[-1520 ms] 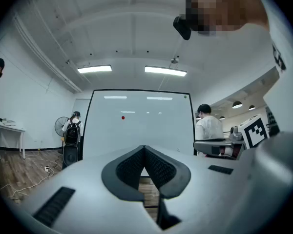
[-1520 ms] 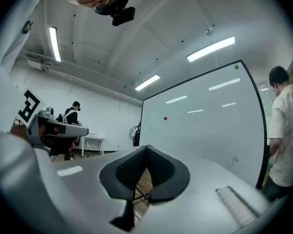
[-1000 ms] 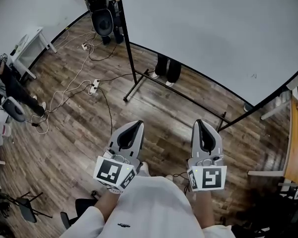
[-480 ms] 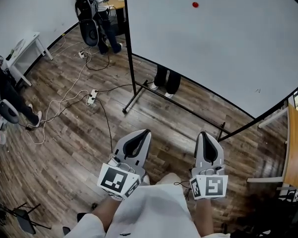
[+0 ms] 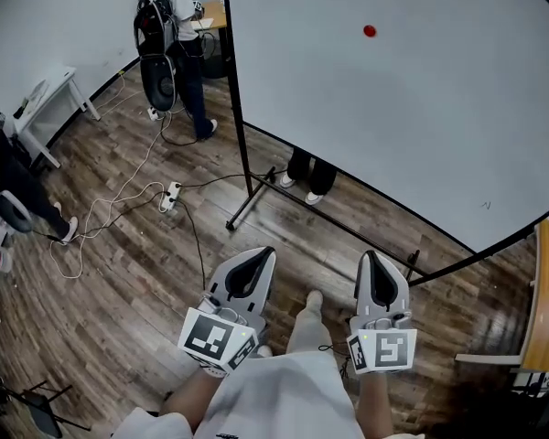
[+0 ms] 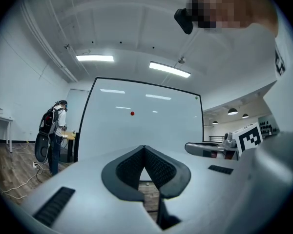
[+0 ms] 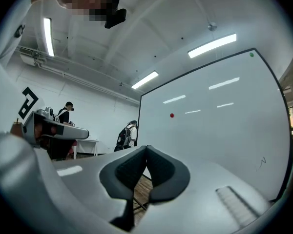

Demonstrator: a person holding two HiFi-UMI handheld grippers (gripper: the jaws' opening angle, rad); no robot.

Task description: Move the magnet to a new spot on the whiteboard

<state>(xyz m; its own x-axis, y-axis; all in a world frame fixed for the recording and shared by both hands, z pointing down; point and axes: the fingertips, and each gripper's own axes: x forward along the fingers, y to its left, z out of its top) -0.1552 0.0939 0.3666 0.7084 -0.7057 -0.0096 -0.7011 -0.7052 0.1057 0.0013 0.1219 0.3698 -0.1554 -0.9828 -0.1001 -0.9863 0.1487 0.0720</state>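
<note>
**Head view.** The red magnet (image 5: 370, 31) is seen high on the whiteboard (image 5: 439, 117), well apart from both tools and with nothing near it. The left tool (image 5: 259, 260) and the right tool (image 5: 372, 265) are held low and close to the body, side by side over the wooden floor (image 5: 119, 245). Both are pointed towards the board's black stand (image 5: 245, 154). This is judged to be a carrying posture for the approach, not a reach. A person with a backpack (image 5: 162, 26) is seen at the board's left edge. Loose cables (image 5: 128, 186) are spread over the floor to the left, clear of the straight path to the board.

**Left gripper view.** The left tool's (image 6: 144, 148) jaws are shown pressed together at the tips, with nothing held between them. The magnet (image 6: 132, 113) is seen far ahead on the whiteboard (image 6: 151, 130), slightly left of the tool's axis. The tool is probably kept closed because nothing is yet within reach.

**Right gripper view.** The right tool's (image 7: 146, 148) jaws are likewise shown closed and empty. The magnet (image 7: 172, 115) is seen above and a little to the right of the tips, at a distance. No contact with the magnet has been made by either tool. The task is judged to be at its very start: the board has yet to be neared, and one tool opened, before a grasp is possible.
</note>
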